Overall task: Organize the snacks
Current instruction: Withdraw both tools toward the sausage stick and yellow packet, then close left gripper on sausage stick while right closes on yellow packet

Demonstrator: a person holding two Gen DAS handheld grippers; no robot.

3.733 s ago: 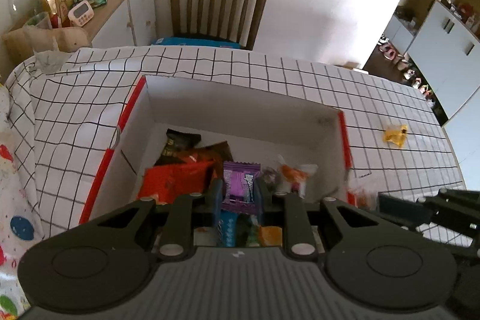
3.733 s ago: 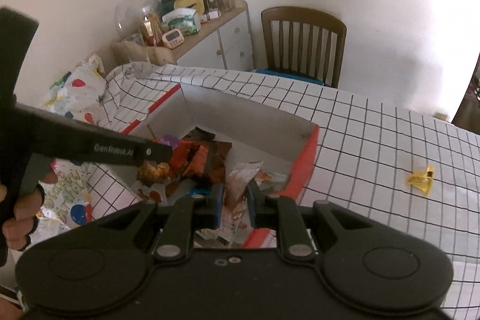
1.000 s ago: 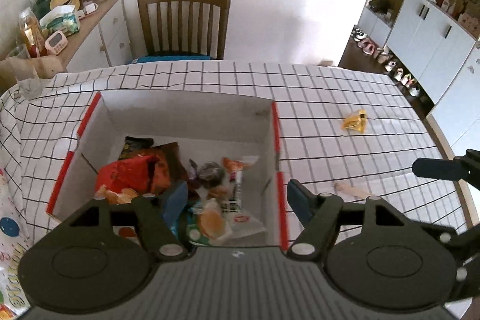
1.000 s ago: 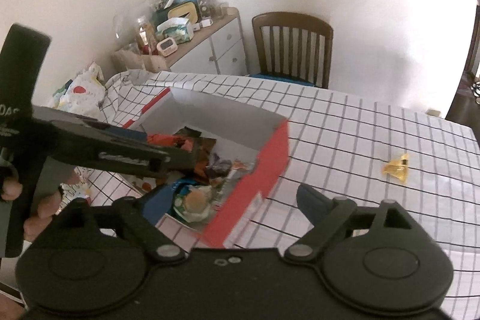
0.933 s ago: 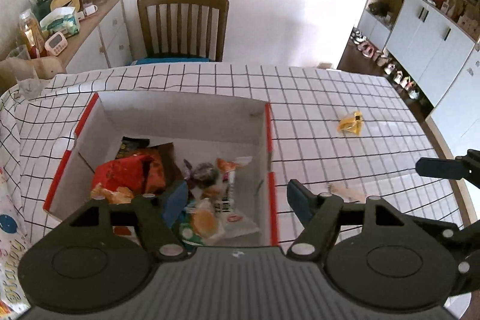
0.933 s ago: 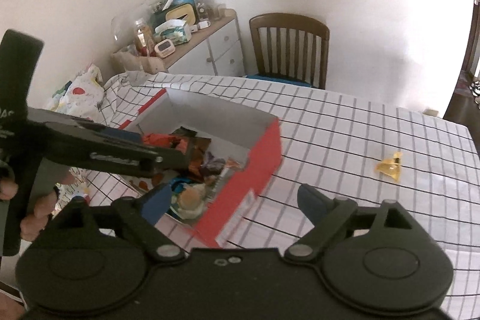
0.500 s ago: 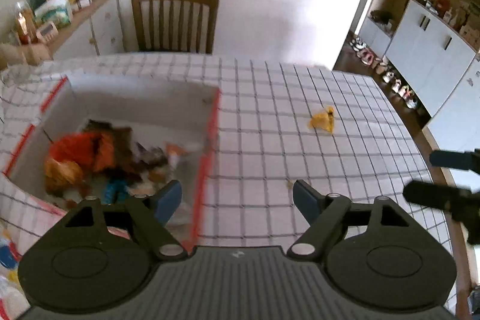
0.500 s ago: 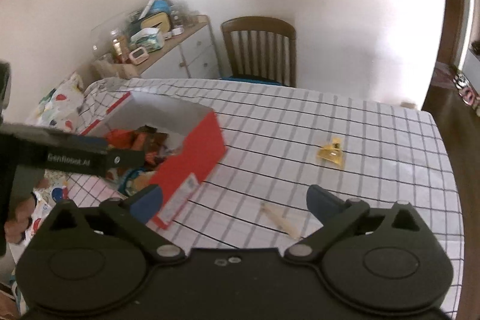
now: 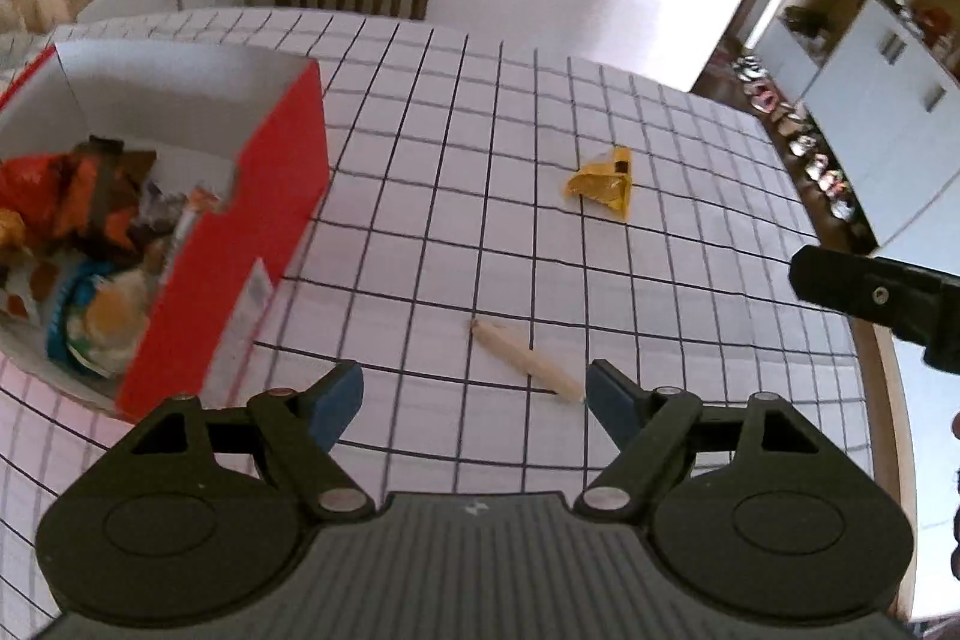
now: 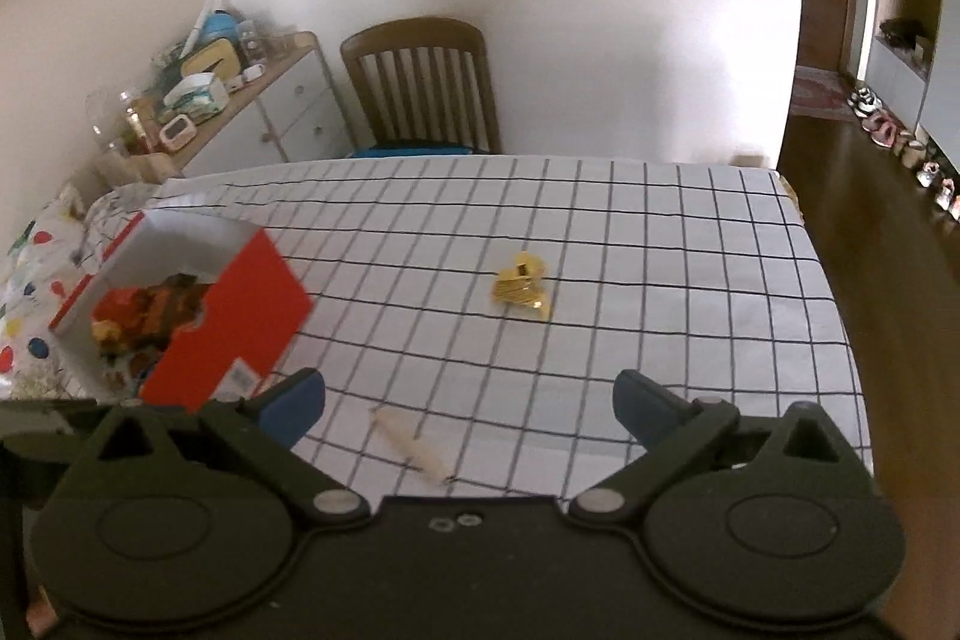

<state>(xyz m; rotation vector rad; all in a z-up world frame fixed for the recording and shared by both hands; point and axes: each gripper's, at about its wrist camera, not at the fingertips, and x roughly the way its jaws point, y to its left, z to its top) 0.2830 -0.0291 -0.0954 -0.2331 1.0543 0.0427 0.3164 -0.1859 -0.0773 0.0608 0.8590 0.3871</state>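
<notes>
Left tool [image 9: 471, 397]: jaws wide, nothing between them, pointed steeply down at the surface [image 9: 420, 196]. A pale stick-shaped snack [image 9: 528, 358] lies on the checked cloth just ahead of the blue pads, its near end close to the right-hand pad.

Right tool [image 10: 468, 403]: jaws at their widest, empty. In its view the same stick snack [image 10: 411, 439] lies just ahead of the left-hand pad, and a crumpled yellow wrapper [image 10: 521, 287] sits farther out, well apart from the stick.

The red box [image 9: 252, 220] stands to the left, open-topped and already holding a heap of mixed packets.

Judgement: two loose items remain. The left tool is best placed for the stick; it should straddle the stick across its width near the middle, settle to the cloth, then close lightly, since a thin piece may snap or roll.

Writing: a small white label shows on the box's red side; its text cannot be read
</notes>
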